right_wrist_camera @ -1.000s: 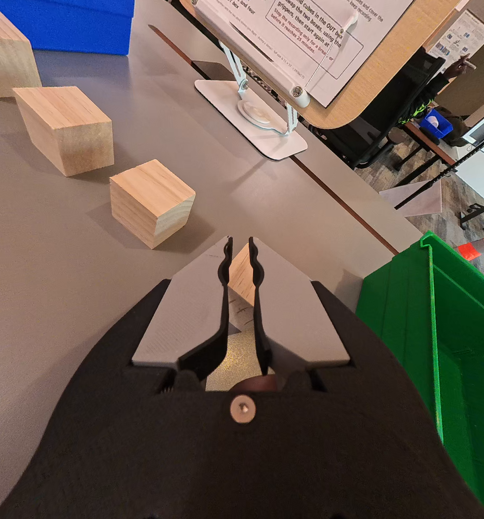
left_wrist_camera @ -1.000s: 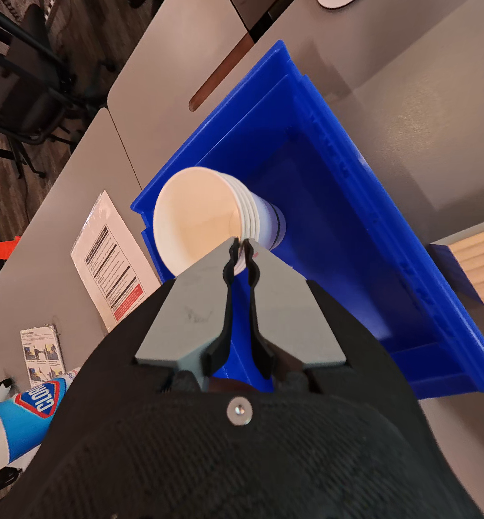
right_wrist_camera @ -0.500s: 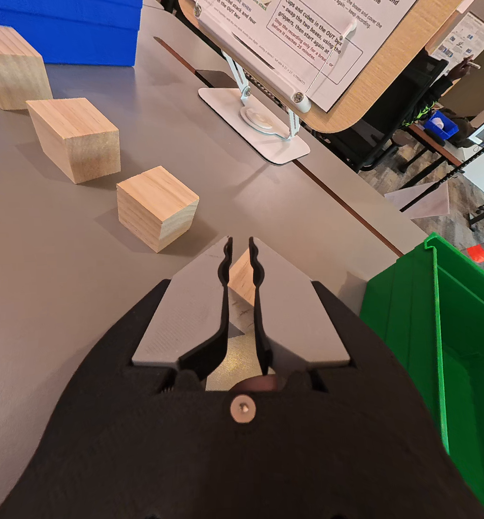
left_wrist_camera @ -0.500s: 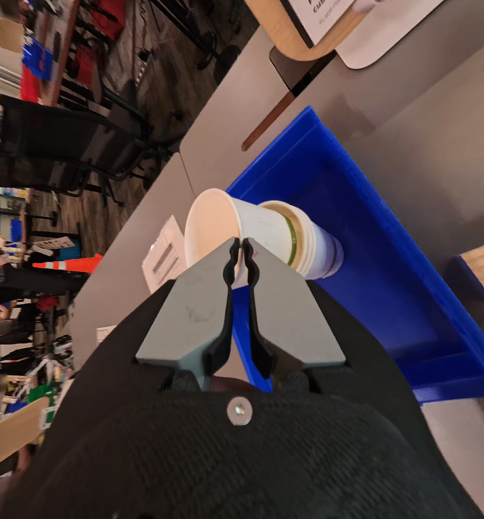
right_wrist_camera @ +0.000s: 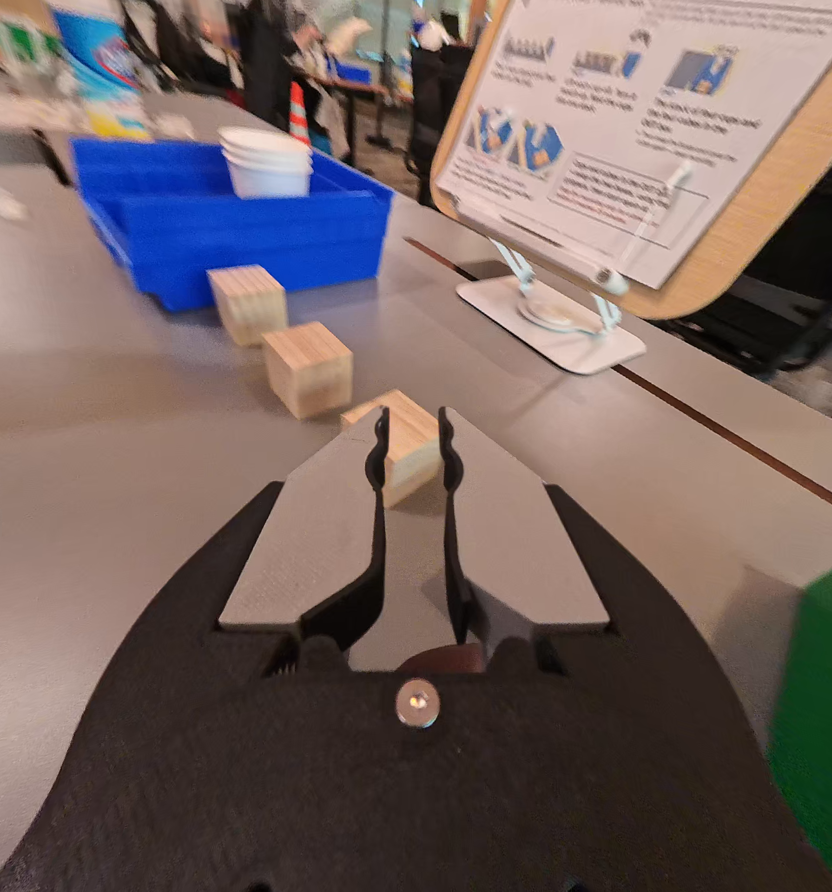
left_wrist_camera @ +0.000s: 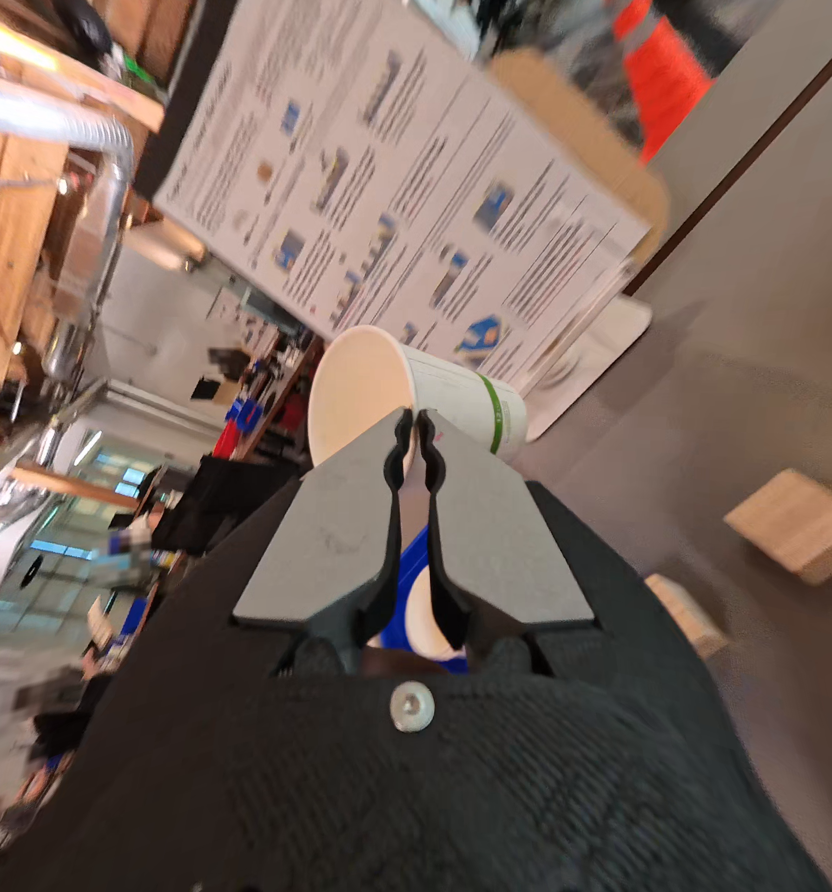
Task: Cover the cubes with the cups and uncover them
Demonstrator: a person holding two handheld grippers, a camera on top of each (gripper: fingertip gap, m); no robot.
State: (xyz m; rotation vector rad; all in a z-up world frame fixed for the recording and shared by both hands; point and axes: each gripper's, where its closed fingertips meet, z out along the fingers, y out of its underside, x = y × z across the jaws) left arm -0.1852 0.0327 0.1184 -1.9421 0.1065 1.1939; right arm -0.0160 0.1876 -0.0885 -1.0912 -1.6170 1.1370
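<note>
My left gripper (left_wrist_camera: pixel 415 415) is shut on the rim of a white paper cup (left_wrist_camera: pixel 457 391) with a green band and holds it on its side in the air above the grey table (left_wrist_camera: pixel 742 386). Two wooden cubes (left_wrist_camera: pixel 800 531) lie on the table to its right. In the right wrist view, three wooden cubes stand in a row (right_wrist_camera: pixel 310 369). The nearest cube (right_wrist_camera: pixel 409 444) shows between the parted fingers of my right gripper (right_wrist_camera: pixel 413 415) but rests on the table, untouched. My right gripper is open and holds nothing.
A blue bin (right_wrist_camera: pixel 240 227) at the back left holds a stack of white cups (right_wrist_camera: pixel 267 161). An instruction board (right_wrist_camera: pixel 646 120) on a white stand (right_wrist_camera: pixel 554 328) is at the back right. A green bin (right_wrist_camera: pixel 819 700) stands at the right edge.
My left gripper has pulled one cup off the stack in the blue bin and swung it over the table. My right gripper's jaws have opened wider and its view has tilted up.
</note>
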